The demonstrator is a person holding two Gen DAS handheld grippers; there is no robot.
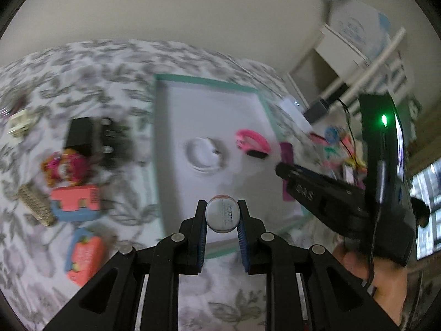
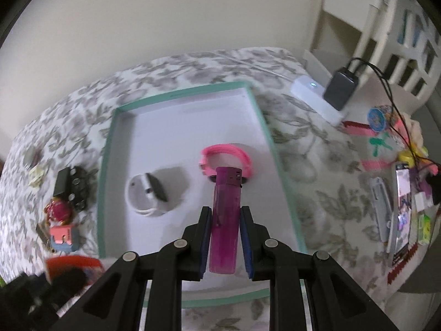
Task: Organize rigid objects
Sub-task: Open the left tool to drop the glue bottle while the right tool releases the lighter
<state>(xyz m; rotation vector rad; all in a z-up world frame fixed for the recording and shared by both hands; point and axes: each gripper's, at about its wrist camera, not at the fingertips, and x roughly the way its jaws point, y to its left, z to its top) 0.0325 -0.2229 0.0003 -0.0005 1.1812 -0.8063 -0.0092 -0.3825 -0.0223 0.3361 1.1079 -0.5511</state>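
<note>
A shallow white tray with a teal rim [image 1: 206,81] [image 2: 182,89] lies on a leaf-patterned bedspread. In it lie a white coiled cable [image 1: 205,153] [image 2: 144,193] and a pink bracelet [image 1: 252,143] [image 2: 228,154]. My left gripper [image 1: 222,215] is shut on a small round tin [image 1: 222,215], held above the tray's near part. My right gripper [image 2: 226,218] is shut on a magenta lighter [image 2: 224,218], held above the tray; it also shows in the left wrist view [image 1: 286,165].
Left of the tray lie a black charger [image 1: 82,135] [image 2: 71,184], a pink toy [image 1: 64,169], a pink-and-blue block [image 1: 75,202] and a strawberry packet [image 1: 84,256]. Right of it are a white power strip [image 2: 317,96] with a grey adapter [image 2: 340,88] and several small items [image 2: 399,193].
</note>
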